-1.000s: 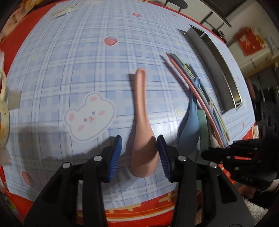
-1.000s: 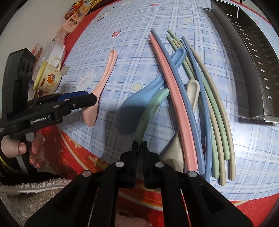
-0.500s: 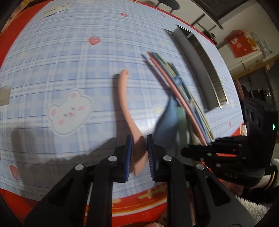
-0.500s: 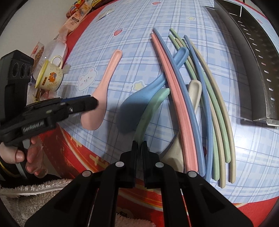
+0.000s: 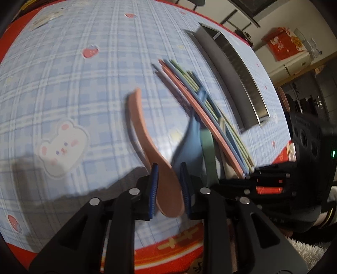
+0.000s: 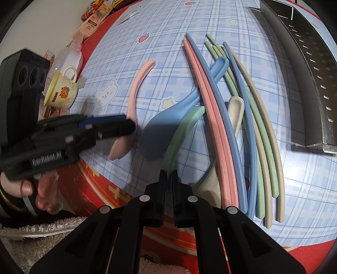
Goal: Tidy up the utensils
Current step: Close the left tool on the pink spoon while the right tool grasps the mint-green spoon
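Note:
My left gripper point(image 5: 168, 185) is shut on the bowl of a pink spoon point(image 5: 147, 145); the spoon is tilted, its handle pointing away over the blue checked tablecloth. In the right wrist view the left gripper point(image 6: 126, 126) holds the same pink spoon point(image 6: 137, 88) near the table's front edge. A blue spoon point(image 6: 174, 113), a green spoon point(image 6: 181, 130), a beige spoon point(image 6: 233, 113) and several coloured chopsticks point(image 6: 219, 126) lie together to its right. My right gripper point(image 6: 168, 175) is shut and empty, hovering over the green spoon's bowl end at the table's front edge.
A long metal tray point(image 6: 309, 73) lies at the far right of the table; it also shows in the left wrist view point(image 5: 233, 78). A yellow mug point(image 6: 63, 90) and snack packets point(image 6: 94, 19) stand at the left edge. A white fluffy cloth point(image 6: 42, 231) lies below the table.
My left gripper closed on the pink spoon's bowl and has lifted and turned it, swinging the handle leftward. The right gripper has stayed shut in place.

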Tool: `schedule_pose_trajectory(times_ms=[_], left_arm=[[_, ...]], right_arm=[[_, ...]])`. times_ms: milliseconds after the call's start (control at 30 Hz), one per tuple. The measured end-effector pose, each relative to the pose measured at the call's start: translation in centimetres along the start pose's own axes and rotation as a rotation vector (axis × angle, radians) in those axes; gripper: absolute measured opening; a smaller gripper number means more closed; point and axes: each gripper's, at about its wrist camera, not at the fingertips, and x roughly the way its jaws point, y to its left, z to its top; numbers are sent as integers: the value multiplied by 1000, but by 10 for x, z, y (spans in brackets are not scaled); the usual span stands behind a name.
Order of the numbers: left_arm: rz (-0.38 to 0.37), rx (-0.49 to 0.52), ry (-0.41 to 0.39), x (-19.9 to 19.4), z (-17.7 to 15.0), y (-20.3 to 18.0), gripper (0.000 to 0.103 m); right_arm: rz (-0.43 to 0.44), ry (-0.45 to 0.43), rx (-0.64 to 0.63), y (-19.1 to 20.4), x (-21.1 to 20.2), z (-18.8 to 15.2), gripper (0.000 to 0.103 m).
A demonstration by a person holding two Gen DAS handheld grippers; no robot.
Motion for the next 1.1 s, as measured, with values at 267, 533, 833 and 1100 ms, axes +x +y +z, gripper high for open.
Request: schedule_pose_trajectory(times_ms=[267,533,833,1100], left_arm=[[-14,-68,-49,1,18,24,26],[-32,-34,-51,12,18,19,27],[-94,-7,-46,20,25,19,16],[-175,4,-61,15,22,25,10]], right_arm=[[-2,0,6,-1,-1,0,6],[-3,-4,17,-3,-2,-2,6],[-15,-9,25,0,-1,-3,6],[-52,-16,42,13,0,0,5]])
